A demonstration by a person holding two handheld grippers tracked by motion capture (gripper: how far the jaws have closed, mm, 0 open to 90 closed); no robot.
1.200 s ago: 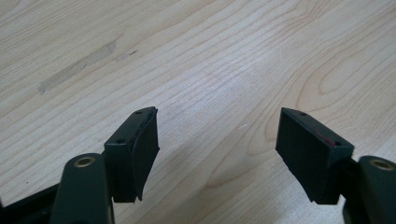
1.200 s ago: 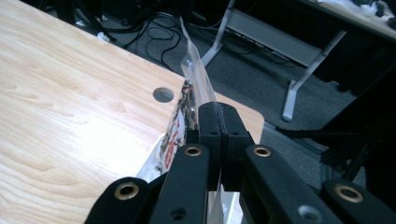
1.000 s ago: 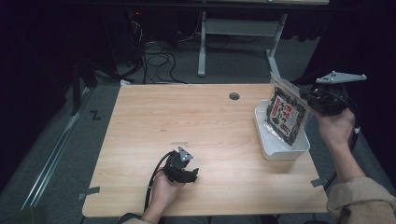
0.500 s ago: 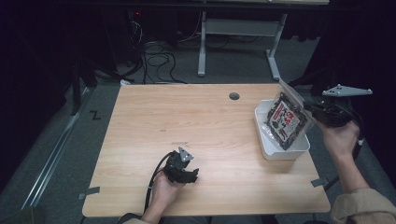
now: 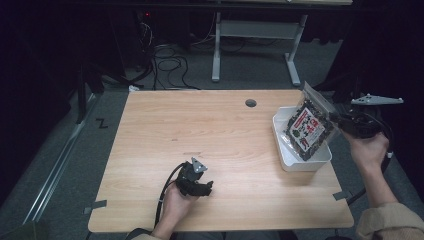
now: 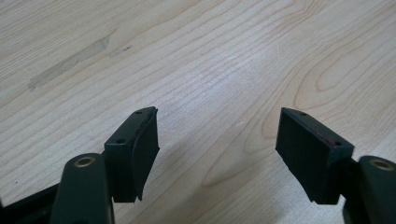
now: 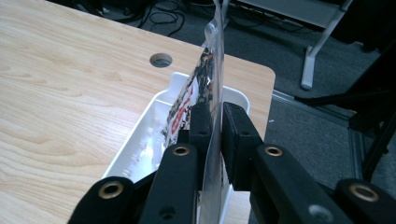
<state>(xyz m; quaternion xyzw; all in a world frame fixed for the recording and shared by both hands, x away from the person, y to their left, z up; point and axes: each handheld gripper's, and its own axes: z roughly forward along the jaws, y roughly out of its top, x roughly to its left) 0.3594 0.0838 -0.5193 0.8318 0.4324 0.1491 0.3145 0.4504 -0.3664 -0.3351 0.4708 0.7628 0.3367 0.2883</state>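
A clear snack bag with a red and black print stands tilted in the white tray at the table's right edge, its lower end inside the tray. My right gripper reaches in from the right at the bag's upper edge. In the right gripper view the bag runs as a thin film between the pads of this gripper; the jaws have just been opening and a narrow gap shows beside the film. My left gripper rests low at the near middle of the table, and its jaws stand wide open over bare wood.
A round cable hole lies in the tabletop behind the tray. The tray sits close to the table's right edge. Cables and a desk frame are on the floor beyond the far edge. Tape marks the near corners.
My right hand has come down and toward the near right with the bag, whose lower end has sunk into the tray. The left hand has stayed where it was.
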